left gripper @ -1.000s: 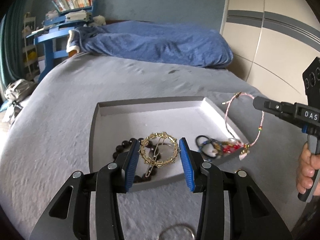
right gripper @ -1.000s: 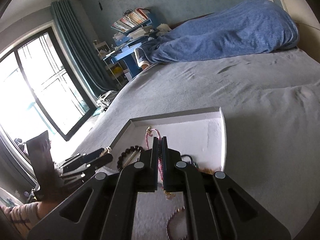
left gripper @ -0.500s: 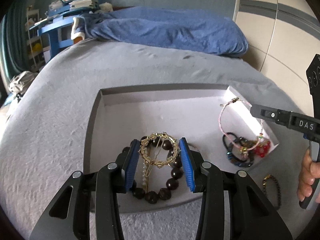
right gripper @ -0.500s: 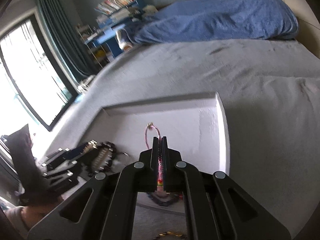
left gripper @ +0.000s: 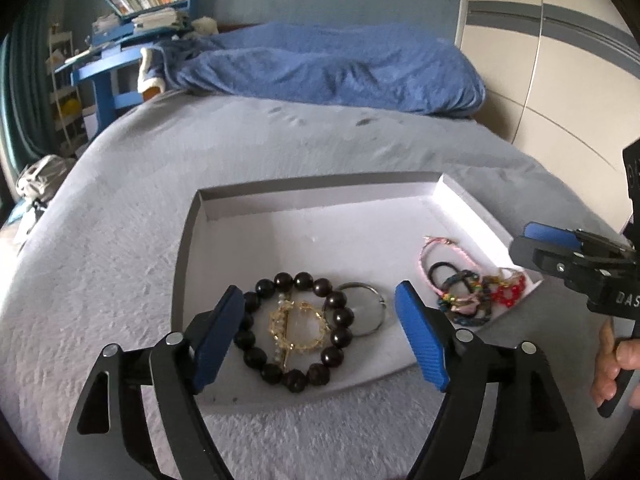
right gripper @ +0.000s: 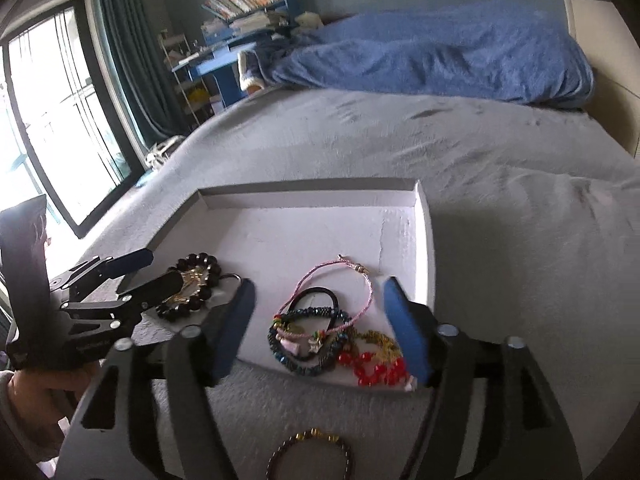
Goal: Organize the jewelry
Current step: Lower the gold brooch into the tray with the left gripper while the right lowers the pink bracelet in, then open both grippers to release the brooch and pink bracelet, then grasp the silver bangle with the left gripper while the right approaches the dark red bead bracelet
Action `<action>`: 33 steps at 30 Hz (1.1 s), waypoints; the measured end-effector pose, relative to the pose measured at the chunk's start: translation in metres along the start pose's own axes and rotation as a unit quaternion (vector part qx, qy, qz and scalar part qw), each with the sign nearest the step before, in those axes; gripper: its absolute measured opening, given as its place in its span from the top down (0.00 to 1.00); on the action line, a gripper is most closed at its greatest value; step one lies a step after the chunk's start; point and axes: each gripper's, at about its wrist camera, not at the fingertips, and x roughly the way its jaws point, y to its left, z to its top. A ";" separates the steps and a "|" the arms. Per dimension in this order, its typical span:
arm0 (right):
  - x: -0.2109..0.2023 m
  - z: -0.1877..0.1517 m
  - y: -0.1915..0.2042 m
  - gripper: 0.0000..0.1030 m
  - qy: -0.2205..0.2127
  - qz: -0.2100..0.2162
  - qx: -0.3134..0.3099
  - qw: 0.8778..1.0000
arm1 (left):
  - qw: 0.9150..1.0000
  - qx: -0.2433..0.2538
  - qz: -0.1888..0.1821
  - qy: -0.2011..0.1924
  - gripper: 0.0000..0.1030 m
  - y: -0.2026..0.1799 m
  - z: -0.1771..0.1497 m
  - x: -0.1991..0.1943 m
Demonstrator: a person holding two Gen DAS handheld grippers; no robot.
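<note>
Through the left wrist camera I see my left claw (left gripper: 320, 332) spread wide, its jaws having just opened, with nothing pinched; the gold wreath brooch (left gripper: 295, 330) lies loose inside the ring of the dark bead bracelet (left gripper: 296, 324) on the floor of the white tray (left gripper: 320, 204), with a silver ring (left gripper: 362, 308) touching the beads on the right. The tray rests on the grey bed (left gripper: 120, 260). At the right edge the right claw (left gripper: 538, 246) hangs over the tray's corner, a hand (left gripper: 612, 364) on its grip. Through the right wrist camera my right claw (right gripper: 318, 328) also stands apart, jaws just opened and empty; the pink cord bracelet (right gripper: 340, 292) lies in the tray between them, draped over a black hair tie (right gripper: 320, 298), a dark blue beaded band (right gripper: 308, 340) and red beads (right gripper: 372, 368). Another beaded bracelet (right gripper: 312, 454) lies on the bed nearer me, outside the tray. The left claw (right gripper: 136, 276) hovers over the dark beads at left.
</note>
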 end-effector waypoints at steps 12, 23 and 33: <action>-0.052 -0.052 -0.008 0.17 -0.026 -0.011 0.019 0.999 | 0.999 -0.003 0.000 -0.034 0.12 -0.003 -0.031 -0.054; -0.054 -0.092 -0.013 0.10 0.014 -0.020 0.042 0.999 | 1.000 -0.009 -0.015 0.003 0.12 0.001 -0.078 -0.071; -0.046 -0.101 -0.007 0.09 0.048 -0.025 0.033 0.998 | 0.998 0.006 -0.040 0.040 0.12 -0.008 -0.098 -0.067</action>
